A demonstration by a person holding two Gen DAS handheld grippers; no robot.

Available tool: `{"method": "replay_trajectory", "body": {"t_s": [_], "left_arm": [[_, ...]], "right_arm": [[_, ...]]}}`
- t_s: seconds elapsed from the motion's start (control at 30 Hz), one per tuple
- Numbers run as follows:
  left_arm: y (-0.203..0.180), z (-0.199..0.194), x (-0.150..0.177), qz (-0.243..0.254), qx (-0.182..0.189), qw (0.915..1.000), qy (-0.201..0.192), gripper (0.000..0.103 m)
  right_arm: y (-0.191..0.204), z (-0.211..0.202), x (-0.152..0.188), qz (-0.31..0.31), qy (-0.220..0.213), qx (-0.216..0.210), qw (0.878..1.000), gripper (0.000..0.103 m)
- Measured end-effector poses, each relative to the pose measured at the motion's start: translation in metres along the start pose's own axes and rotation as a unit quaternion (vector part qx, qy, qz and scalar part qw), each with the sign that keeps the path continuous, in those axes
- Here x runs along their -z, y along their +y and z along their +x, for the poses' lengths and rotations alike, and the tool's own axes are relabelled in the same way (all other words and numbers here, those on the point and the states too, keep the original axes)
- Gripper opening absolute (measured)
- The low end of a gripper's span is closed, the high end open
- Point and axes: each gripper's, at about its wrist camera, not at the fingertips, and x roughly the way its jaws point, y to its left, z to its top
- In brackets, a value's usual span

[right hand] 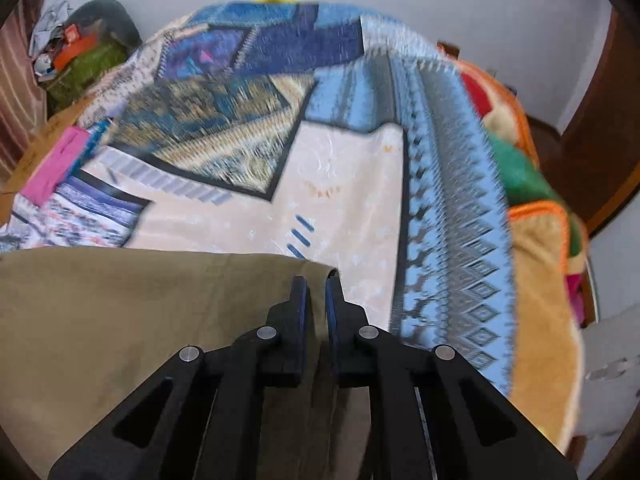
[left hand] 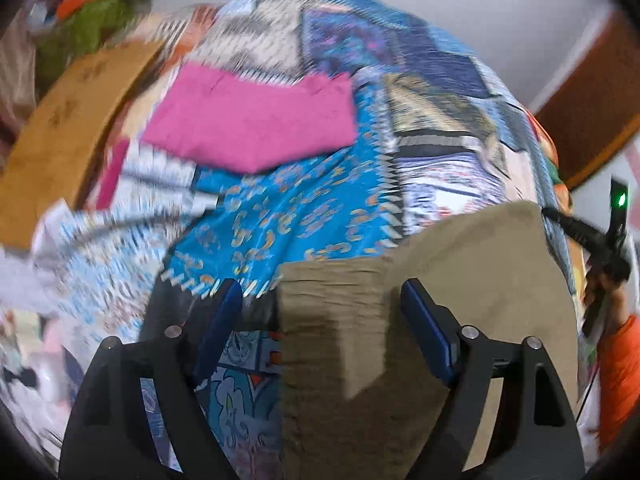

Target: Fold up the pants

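Observation:
The khaki pants (left hand: 432, 280) lie on a patterned bedspread (left hand: 304, 208). In the left wrist view my left gripper (left hand: 320, 300) is open, its blue-padded jaws spread wide over the pants' left edge. In the right wrist view the pants (right hand: 120, 320) fill the lower left. My right gripper (right hand: 316, 292) is shut on the pants' upper right corner, with cloth pinched between the pads. The right gripper also shows at the far right of the left wrist view (left hand: 608, 248).
A folded pink cloth (left hand: 256, 120) lies farther up the bed; it also shows in the right wrist view (right hand: 56, 164). A wooden board (left hand: 68, 128) runs along the bed's left side. Clutter (right hand: 76, 56) sits at the far left. An orange and green blanket (right hand: 532, 208) is at the right.

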Motion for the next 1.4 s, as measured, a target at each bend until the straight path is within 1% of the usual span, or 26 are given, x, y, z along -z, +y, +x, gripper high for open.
{"method": "replay_trajectory", "body": {"t_s": [0.03,0.07,0.1,0.13,0.17,0.2,0.23,0.3,0.33,0.37,0.43,0.5,0.53,0.6,0.63,0.73,0.83,0.9,0.93,1.1,1.23,1.33,1.4], "left_arm": [[-0.008,-0.006,0.000,0.016,-0.006,0.9998,-0.008,0.082],[-0.018,-0.014,0.000,0.037,-0.015,0.9990,-0.018,0.082],[-0.028,-0.020,0.001,0.056,-0.021,0.9978,-0.028,0.082],[-0.037,-0.026,0.001,0.071,-0.025,0.9964,-0.038,0.082],[-0.042,-0.030,0.000,0.080,-0.026,0.9954,-0.045,0.082],[-0.049,-0.034,0.000,0.089,-0.026,0.9942,-0.053,0.082],[-0.055,-0.038,0.000,0.097,-0.022,0.9932,-0.060,0.083],[-0.066,-0.041,-0.003,0.103,-0.005,0.9927,-0.064,0.084],[-0.069,-0.041,-0.004,0.102,0.002,0.9928,-0.064,0.084],[-0.072,-0.040,-0.004,0.101,0.009,0.9929,-0.063,0.084],[-0.079,-0.034,-0.004,0.104,0.026,0.9929,-0.052,0.084],[-0.089,-0.023,-0.001,0.119,0.051,0.9912,-0.027,0.084],[-0.092,-0.014,0.001,0.126,0.058,0.9904,-0.009,0.084],[-0.095,-0.001,0.004,0.132,0.048,0.9900,0.010,0.084],[-0.097,0.003,0.006,0.134,0.045,0.9898,0.015,0.084],[-0.094,0.022,0.013,0.133,0.040,0.9896,0.039,0.084],[-0.097,0.022,0.026,0.156,0.029,0.9869,0.027,0.085],[-0.098,0.016,0.033,0.170,0.018,0.9851,0.023,0.086],[-0.098,0.015,0.035,0.172,0.014,0.9848,0.022,0.088],[-0.093,0.003,0.048,0.168,0.005,0.9856,0.015,0.089],[-0.091,-0.011,0.065,0.167,-0.014,0.9859,-0.001,0.090],[-0.087,-0.020,0.077,0.158,-0.012,0.9874,-0.003,0.091],[-0.085,-0.026,0.085,0.155,-0.024,0.9877,-0.006,0.096]], "right_arm": [[0.000,-0.010,-0.001,0.002,-0.009,-0.004,1.000,0.017],[0.001,-0.026,0.000,0.008,-0.023,-0.012,1.000,0.029],[0.002,-0.037,0.000,0.012,-0.032,-0.018,0.999,0.036],[0.005,-0.054,0.002,0.013,-0.049,-0.027,0.998,0.048],[0.009,-0.067,0.004,0.009,-0.064,-0.034,0.997,0.050],[0.015,-0.079,0.005,-0.001,-0.075,-0.039,0.996,0.051],[0.021,-0.090,0.008,-0.014,-0.081,-0.045,0.996,0.054],[0.036,-0.104,0.005,-0.031,-0.089,-0.049,0.994,0.064],[0.042,-0.111,0.006,-0.037,-0.098,-0.049,0.993,0.072],[0.052,-0.119,0.007,-0.046,-0.110,-0.056,0.991,0.076],[0.066,-0.126,0.011,-0.060,-0.118,-0.072,0.989,0.076],[0.077,-0.121,0.012,-0.066,-0.112,-0.085,0.988,0.076],[0.083,-0.115,0.013,-0.069,-0.105,-0.094,0.988,0.076],[0.095,-0.099,0.020,-0.083,-0.080,-0.107,0.988,0.076],[0.099,-0.094,0.023,-0.088,-0.071,-0.107,0.988,0.076],[0.112,-0.062,0.035,-0.110,-0.023,-0.108,0.988,0.076],[0.117,-0.050,0.049,-0.120,0.009,-0.106,0.987,0.076],[0.115,-0.055,0.057,-0.120,-0.004,-0.105,0.987,0.076],[0.113,-0.057,0.059,-0.119,-0.001,-0.106,0.987,0.076],[0.101,-0.069,0.076,-0.100,0.011,-0.111,0.989,0.076],[0.095,-0.080,0.094,-0.088,0.011,-0.107,0.990,0.076],[0.086,-0.091,0.106,-0.062,0.009,-0.109,0.992,0.076],[0.082,-0.098,0.117,-0.045,0.007,-0.109,0.993,0.076]]}}
